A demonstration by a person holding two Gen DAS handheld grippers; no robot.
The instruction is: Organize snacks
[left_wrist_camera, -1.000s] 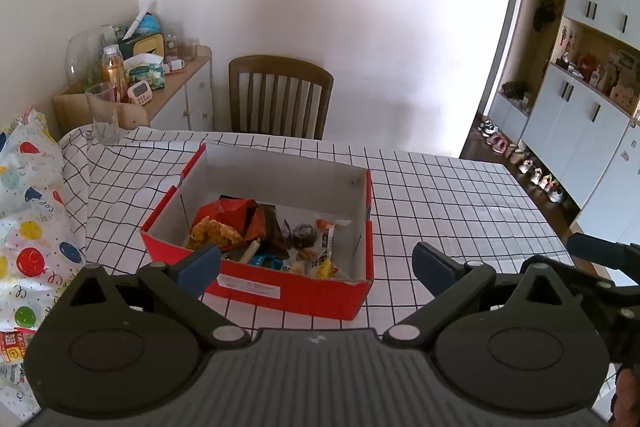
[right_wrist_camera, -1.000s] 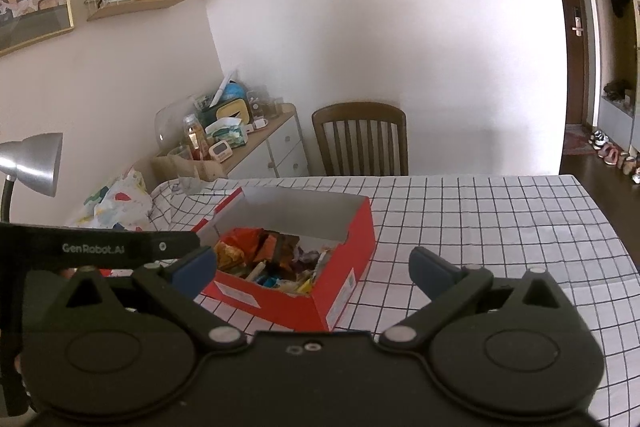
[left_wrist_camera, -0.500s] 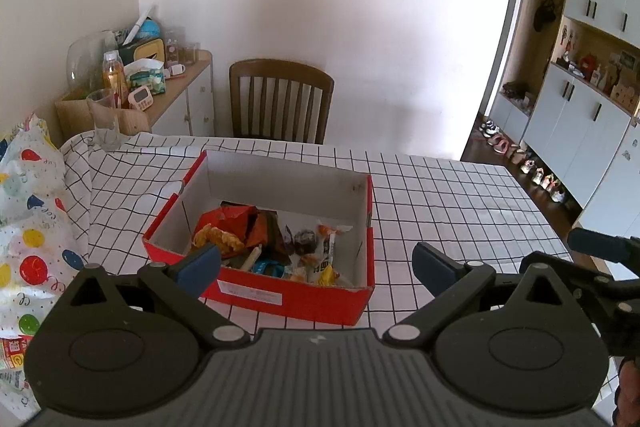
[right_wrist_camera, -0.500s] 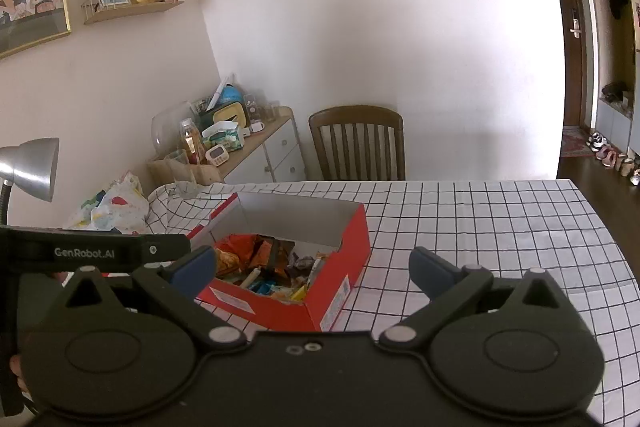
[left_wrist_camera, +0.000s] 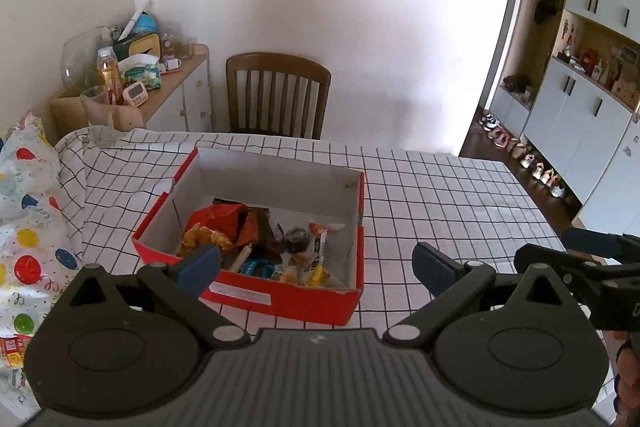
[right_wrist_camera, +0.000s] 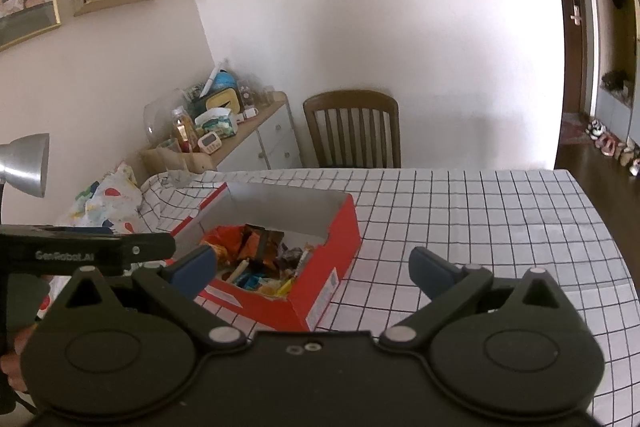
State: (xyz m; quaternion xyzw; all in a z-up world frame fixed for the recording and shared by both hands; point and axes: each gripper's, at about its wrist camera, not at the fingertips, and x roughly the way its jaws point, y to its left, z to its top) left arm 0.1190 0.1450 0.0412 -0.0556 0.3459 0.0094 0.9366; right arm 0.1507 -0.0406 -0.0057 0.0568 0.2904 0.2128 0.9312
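Red cardboard box (left_wrist_camera: 280,301): open-topped, white inside, resting on the black-and-white checked tablecloth (left_wrist_camera: 440,195) toward the table's left half, a white label on its near wall.
Snacks (left_wrist_camera: 256,239): a loose heap of small wrapped packets, orange, brown, blue and yellow, all lying inside the box and crowded toward its near-left corner; no packet shows on the bare cloth.
Left gripper (left_wrist_camera: 316,263): jaws spread wide, nothing between the blue pads, held above the near edge of the table in front of the box.
Right gripper (right_wrist_camera: 312,265): likewise spread and empty, held to the right of the box and looking across at it.
Stage: the pile in the box would suit either snacks already gathered there or a jumble awaiting sorting; the views do not settle which.
Handling, judged: packets look light, soft and crinkly, with slick film likely to slip; contents may crush. Pinch a flat sealed end or the packet's middle, gently.
Box, judged: light, thin walls that flex; take it by a side wall.
Surroundings: wooden slat-back chair (left_wrist_camera: 278,95) at the far edge.
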